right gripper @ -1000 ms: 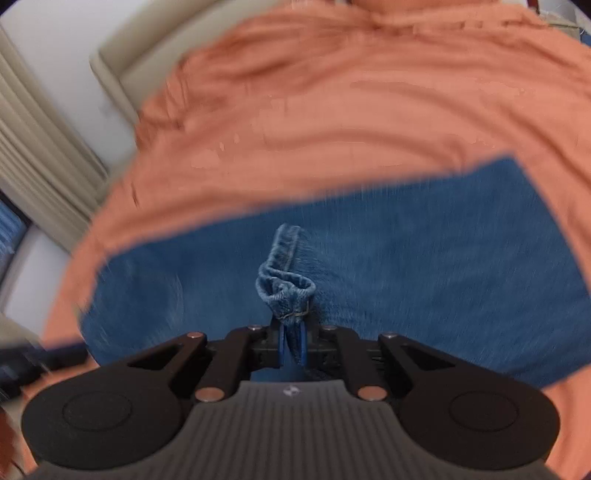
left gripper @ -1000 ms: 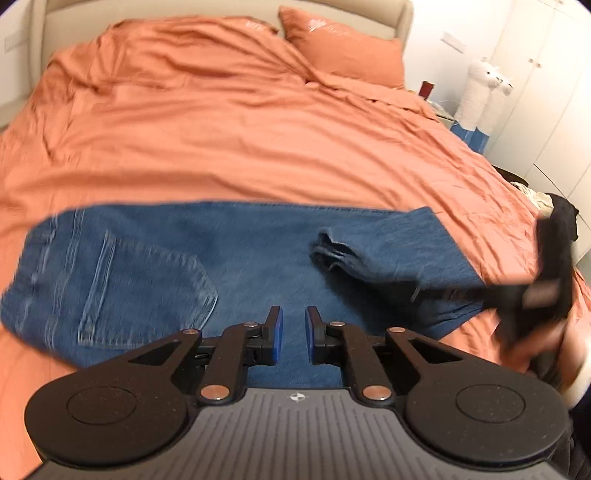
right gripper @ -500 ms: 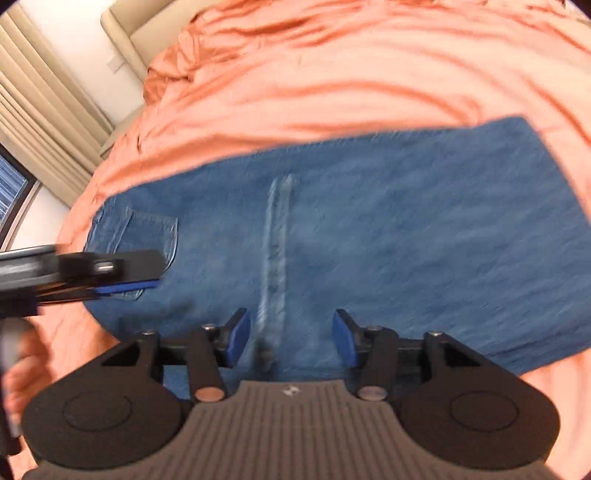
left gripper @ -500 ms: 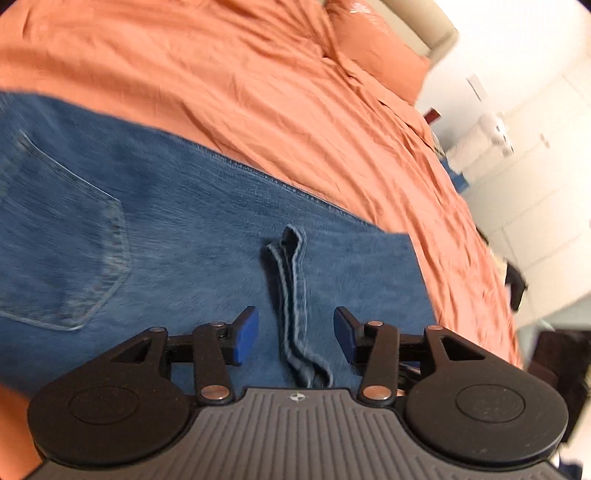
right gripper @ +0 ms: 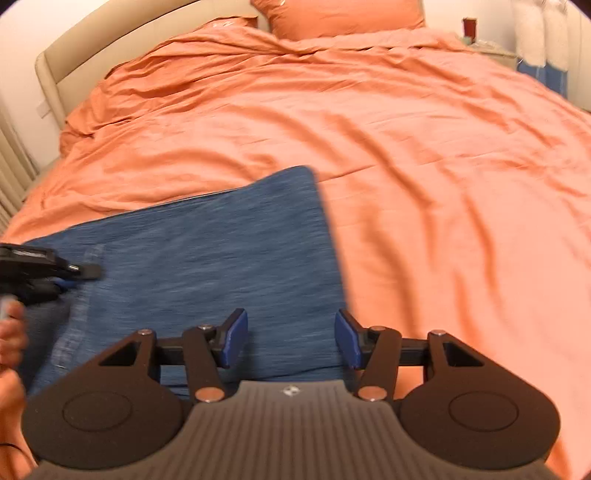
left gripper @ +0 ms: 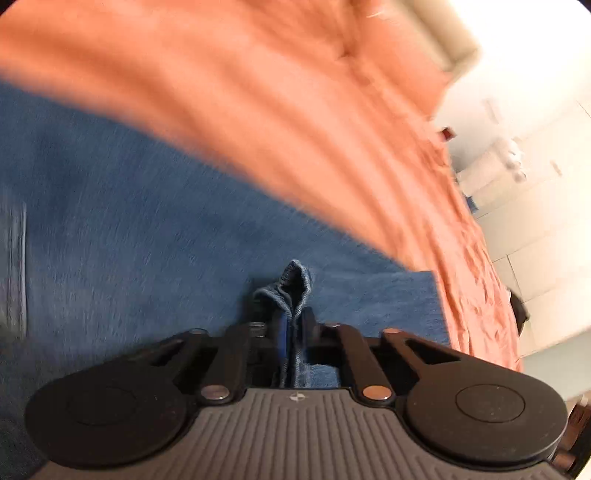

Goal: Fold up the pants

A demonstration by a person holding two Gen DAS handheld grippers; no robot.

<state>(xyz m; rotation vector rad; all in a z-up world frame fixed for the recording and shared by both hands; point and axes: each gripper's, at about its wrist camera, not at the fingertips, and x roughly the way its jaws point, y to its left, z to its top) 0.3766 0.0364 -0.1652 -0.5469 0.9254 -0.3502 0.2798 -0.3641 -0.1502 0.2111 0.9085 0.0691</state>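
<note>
A: Denim is bunching between the jaws of the left gripper, which are sitting nearly closed on a raised pinch of hem edge.

B: And the right gripper?

A: Its jaws are standing wide apart, gripping nothing, hovering just over the near edge of the jeans.

B: Where are the jeans lying?

A: Flat on the bed, near its foot, with orange cover spreading beyond them to the pillow and headboard.

B: How are they likely handling?

A: I am judging them heavy for cloth, soft but thick, not slippery, so a fold is probably dragging and sagging if lifted from one point. The hems and seams are looking like the firmest places to pinch; taking two corners is seeming wiser than one. The left view is blurring, so finer detail is escaping me.
</note>
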